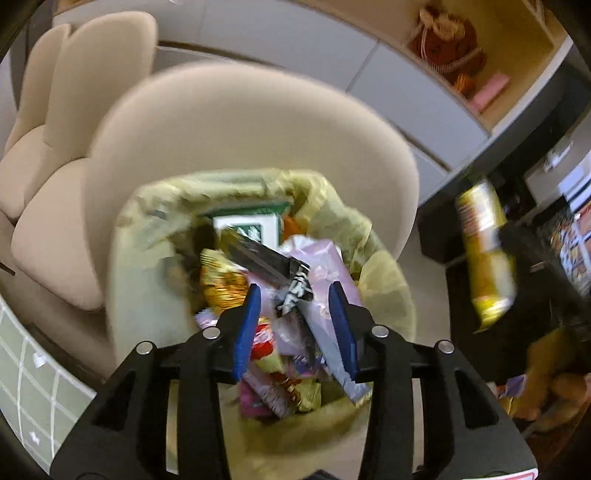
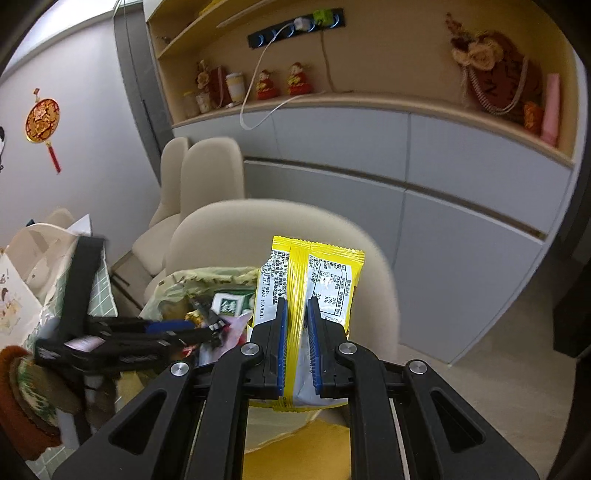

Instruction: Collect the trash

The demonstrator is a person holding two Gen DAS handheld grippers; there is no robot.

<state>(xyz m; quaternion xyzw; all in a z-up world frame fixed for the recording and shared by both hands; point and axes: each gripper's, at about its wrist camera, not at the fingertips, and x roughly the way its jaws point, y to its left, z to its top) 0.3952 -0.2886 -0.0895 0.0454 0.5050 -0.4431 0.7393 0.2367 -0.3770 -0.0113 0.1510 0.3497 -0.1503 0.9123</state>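
Only in the left wrist view is the inside of the trash bag [image 1: 155, 236] seen from above: a yellow-green liner, heaped with wrappers, standing in front of a beige chair [image 1: 243, 122]. Among the heap, a green-and-white carton [image 1: 255, 225], a black wrapper [image 1: 266, 258] with white characters too blurred to be read, and a pale pink packet [image 1: 325, 266] can be made out. The left tool [image 1: 295, 295] is held over the heap with its blue pads apart and nothing pressed between them; the black wrapper lies just beyond the tips. At the right edge of this view, the yellow packet [image 1: 484, 254] is seen as a blur in the right tool.

In the right wrist view the right tool [image 2: 297, 306] is clamped on that yellow wafer packet [image 2: 314, 266], held upright with its back seam toward the camera. A white nutrition panel is printed there in small characters, and along one edge "NABATI" can be read. The packet is held just to the right of the bag's mouth [image 2: 207, 277], with the left tool [image 2: 207, 334] seen from the side over the bag. Only here are the shelf [image 2: 332, 99] with two red figurines [image 2: 282, 83], the power strip [image 2: 295, 26], and a red wall ornament [image 2: 42, 120] shown.

Open floor [image 2: 498, 350] lies to the right of the chair, bounded by grey cabinet doors [image 2: 461, 206]. To the left, the bag is crowded by a green-gridded tabletop [image 2: 103, 284].
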